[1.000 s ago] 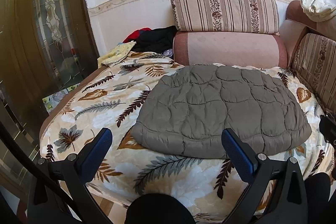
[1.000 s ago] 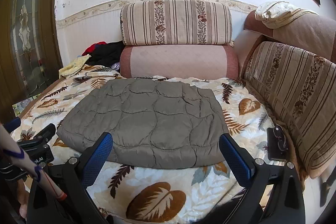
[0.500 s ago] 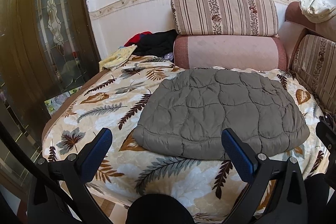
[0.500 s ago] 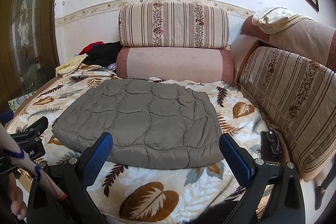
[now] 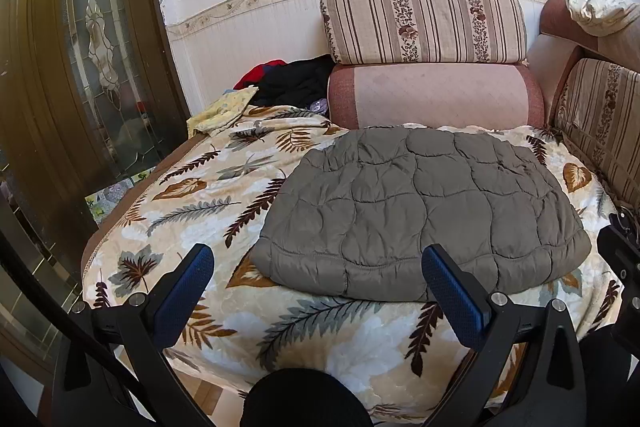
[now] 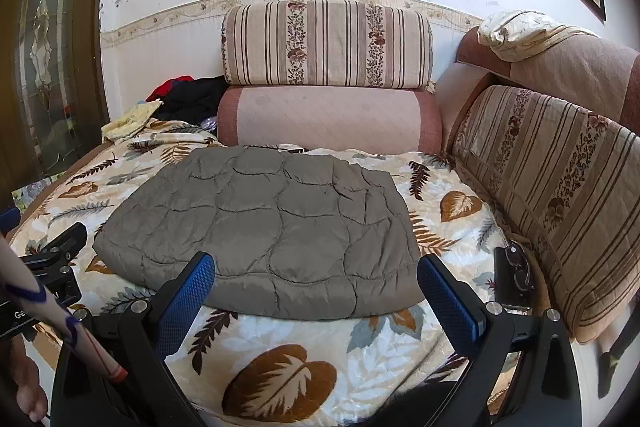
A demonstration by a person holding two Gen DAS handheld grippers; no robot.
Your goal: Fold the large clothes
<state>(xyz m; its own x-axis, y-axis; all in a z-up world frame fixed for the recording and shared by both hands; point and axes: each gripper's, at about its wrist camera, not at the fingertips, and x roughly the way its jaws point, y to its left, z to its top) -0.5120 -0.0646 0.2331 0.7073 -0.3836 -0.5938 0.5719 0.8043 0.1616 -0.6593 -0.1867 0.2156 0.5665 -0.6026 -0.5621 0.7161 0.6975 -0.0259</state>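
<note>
A grey quilted jacket lies folded into a flat rectangle on the leaf-patterned blanket, also seen in the right wrist view as the same jacket. My left gripper hovers open in front of the jacket's near edge, holding nothing. Just short of that same near hem, my right gripper is open and empty too. Both sets of blue pads stand wide apart and off the cloth. The left gripper's body shows at the left edge of the right wrist view.
A striped cushion sits on a pink bolster behind the jacket. Dark and red clothes and a yellow cloth are piled at the back left. A striped sofa back runs along the right; a dark object with glasses lies beside it.
Both grippers have drawn back and risen a little from the jacket, so the bed looks slightly farther and lower. The jacket has not moved. Both stay open.
</note>
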